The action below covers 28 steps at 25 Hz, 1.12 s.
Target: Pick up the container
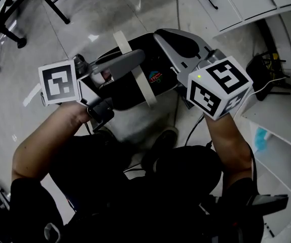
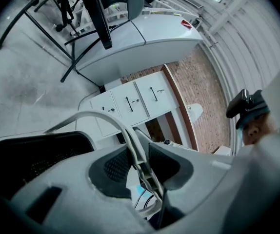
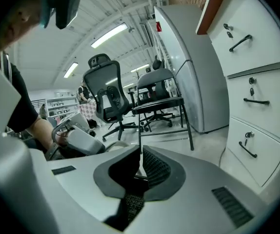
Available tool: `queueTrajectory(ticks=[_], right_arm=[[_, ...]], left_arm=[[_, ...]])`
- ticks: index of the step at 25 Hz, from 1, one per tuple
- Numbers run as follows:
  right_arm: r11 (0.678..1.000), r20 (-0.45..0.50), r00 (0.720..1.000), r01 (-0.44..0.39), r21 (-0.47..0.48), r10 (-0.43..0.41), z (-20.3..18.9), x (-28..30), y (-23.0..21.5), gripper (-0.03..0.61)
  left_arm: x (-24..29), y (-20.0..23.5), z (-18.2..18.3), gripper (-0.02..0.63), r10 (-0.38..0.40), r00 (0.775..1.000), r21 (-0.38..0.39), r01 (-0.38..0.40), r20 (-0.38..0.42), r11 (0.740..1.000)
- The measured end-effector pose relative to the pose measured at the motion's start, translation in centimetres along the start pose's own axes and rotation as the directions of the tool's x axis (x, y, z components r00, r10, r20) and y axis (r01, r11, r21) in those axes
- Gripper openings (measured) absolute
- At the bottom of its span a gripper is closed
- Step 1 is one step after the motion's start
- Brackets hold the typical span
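LEFT: grasps white strap (image 2: pixel 123 127) with left hand-held gripper (image 2: pixel 139 164), pads pressing on it | MIDDLE: shows black container (image 1: pixel 122 92) between both hand-held grippers, over pale floor (image 1: pixel 110 9); resting or lifted, cannot tell | RIGHT: holds right hand-held gripper (image 3: pixel 141 160) clenched, pads together, nothing between, near white drawers (image 3: pixel 257 96)
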State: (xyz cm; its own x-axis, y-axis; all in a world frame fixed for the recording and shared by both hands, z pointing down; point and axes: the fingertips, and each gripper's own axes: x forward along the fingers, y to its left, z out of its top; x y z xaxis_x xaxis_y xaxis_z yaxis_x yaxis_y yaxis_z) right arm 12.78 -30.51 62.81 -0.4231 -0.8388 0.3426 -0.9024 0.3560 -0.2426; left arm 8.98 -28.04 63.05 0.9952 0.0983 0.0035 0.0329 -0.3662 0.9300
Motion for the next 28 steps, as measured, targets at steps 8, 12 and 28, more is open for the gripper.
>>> queueTrajectory(ticks=[8, 12, 28], right_arm=[[0.986, 0.034, 0.986, 0.159, 0.045, -0.161, 0.4, -1.2, -2.7, 0.021], [0.977, 0.007, 0.98, 0.2, 0.069, -0.201, 2.4, -3.1, -2.7, 0.021], [0.958, -0.05, 0.965, 0.262, 0.115, -0.258, 13.1, -11.1, 2.2, 0.014]], left_arm=[[-0.6, 1.0, 0.1, 0.113, 0.027, 1.0, 0.003, -0.027, -0.016, 1.0], [-1.1, 0.6, -0.4, 0.107, 0.03, 0.999, -0.028, -0.03, -0.016, 0.999], [-2.7, -5.1, -1.5, 0.078, 0.134, 0.991, -0.128, -0.135, -0.016, 0.983]])
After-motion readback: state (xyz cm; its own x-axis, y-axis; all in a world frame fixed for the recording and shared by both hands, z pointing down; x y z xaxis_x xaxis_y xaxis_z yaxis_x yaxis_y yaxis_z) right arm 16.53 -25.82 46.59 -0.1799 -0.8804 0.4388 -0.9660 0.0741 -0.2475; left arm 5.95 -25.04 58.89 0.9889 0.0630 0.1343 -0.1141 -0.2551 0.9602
